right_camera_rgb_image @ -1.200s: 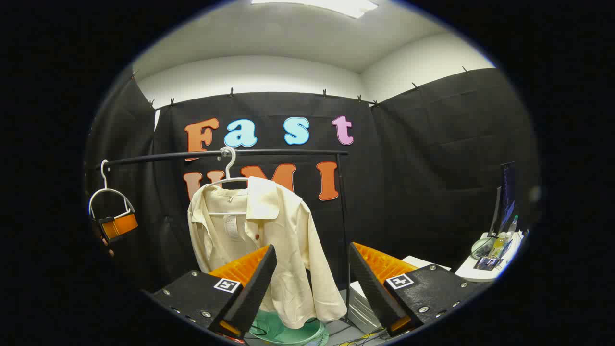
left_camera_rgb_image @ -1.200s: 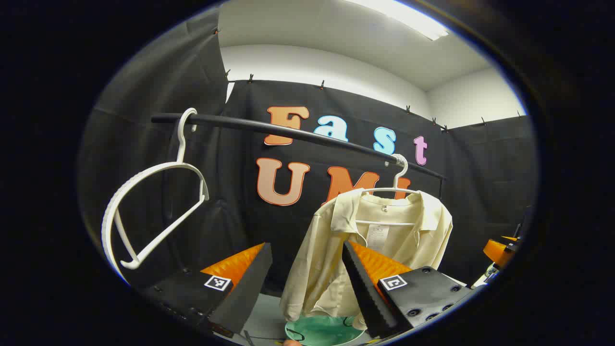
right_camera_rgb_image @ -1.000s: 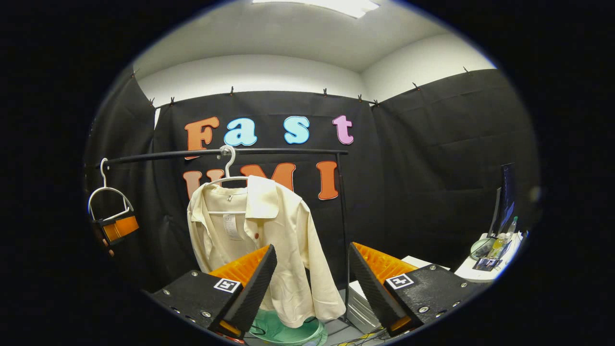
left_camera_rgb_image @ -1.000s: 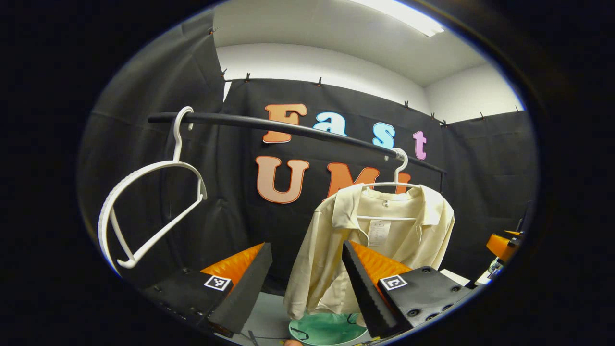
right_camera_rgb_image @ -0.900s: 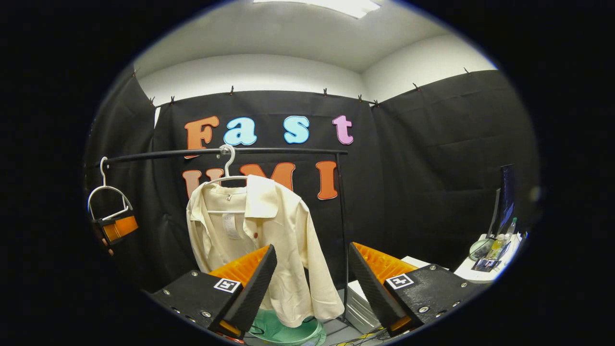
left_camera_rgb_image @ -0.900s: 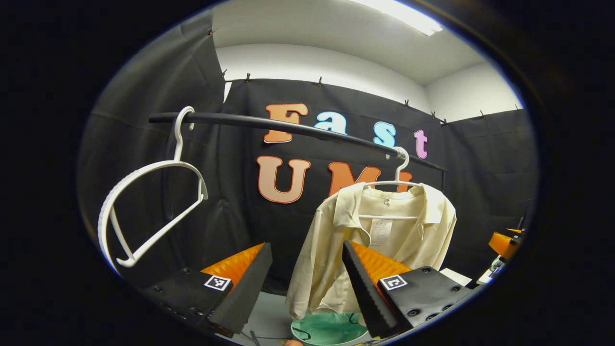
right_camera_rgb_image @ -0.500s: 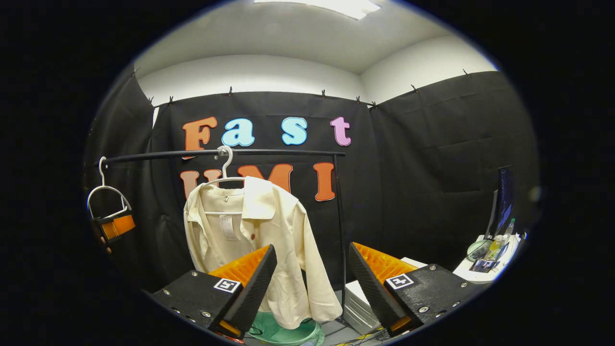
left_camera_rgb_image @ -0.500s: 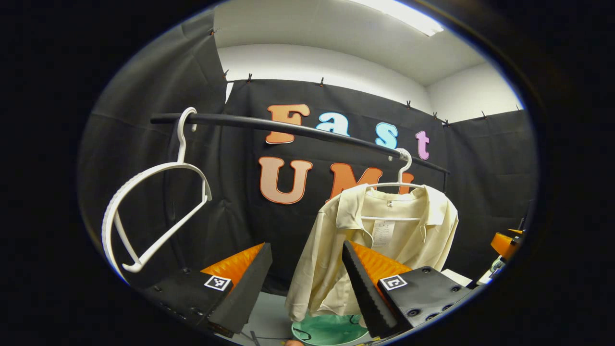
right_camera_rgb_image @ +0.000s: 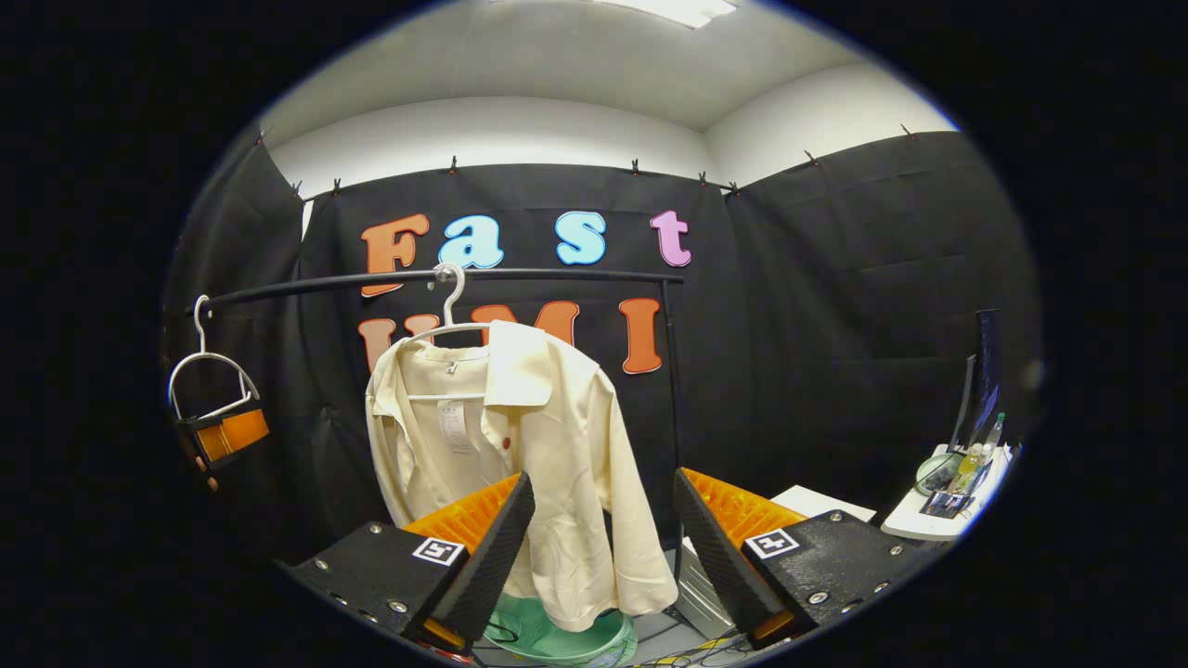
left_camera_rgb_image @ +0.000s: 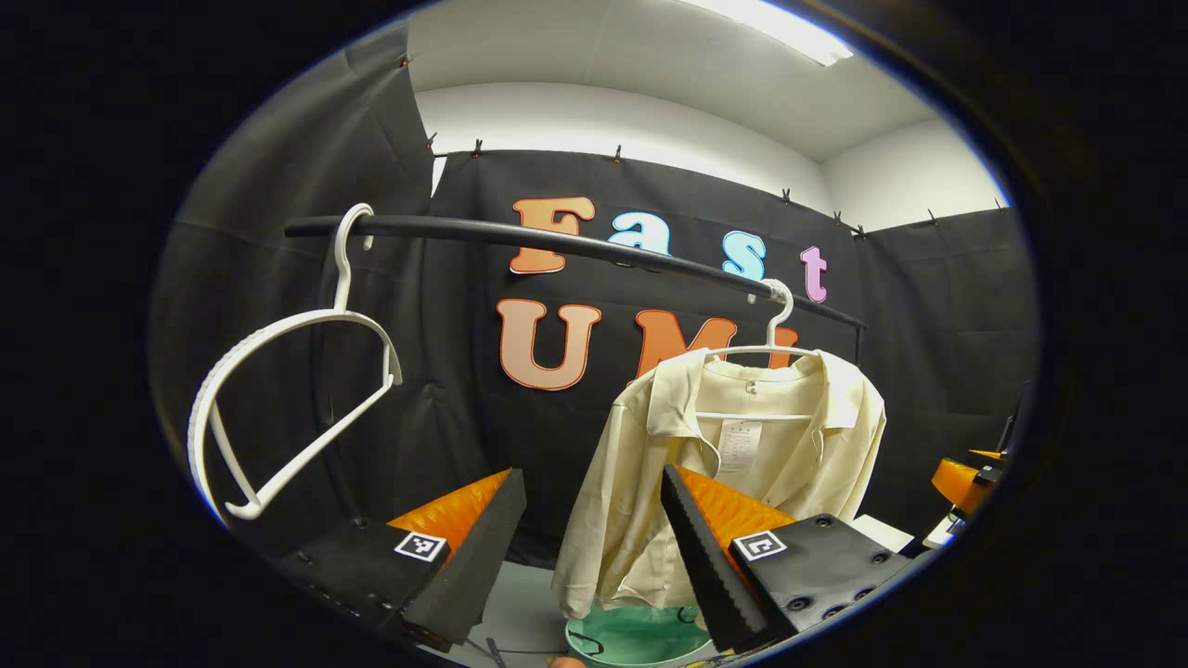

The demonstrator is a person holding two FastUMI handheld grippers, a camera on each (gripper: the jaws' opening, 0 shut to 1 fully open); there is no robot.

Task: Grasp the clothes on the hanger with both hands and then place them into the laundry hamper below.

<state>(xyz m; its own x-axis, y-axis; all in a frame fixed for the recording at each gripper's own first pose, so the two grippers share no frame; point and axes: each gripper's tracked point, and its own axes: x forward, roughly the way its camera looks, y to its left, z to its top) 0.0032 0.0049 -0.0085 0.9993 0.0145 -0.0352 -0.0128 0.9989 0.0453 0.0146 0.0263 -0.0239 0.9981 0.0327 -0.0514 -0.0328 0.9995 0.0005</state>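
A soft cream shirt [left_camera_rgb_image: 742,464] drapes from a thin white hanger [right_camera_rgb_image: 452,320] on the black rail [right_camera_rgb_image: 427,278], its hem just above the round green hamper [right_camera_rgb_image: 566,635]. Both the left gripper [left_camera_rgb_image: 585,547] and right gripper [right_camera_rgb_image: 603,547] have jaws wide apart and empty, the shirt well beyond them.

A cream shirt [right_camera_rgb_image: 543,464] on a white hanger [right_camera_rgb_image: 445,320] hangs from a black rail [left_camera_rgb_image: 575,246], above a pale green hamper [left_camera_rgb_image: 631,640]; a second white hanger [left_camera_rgb_image: 278,408] hangs bare against black cloth.
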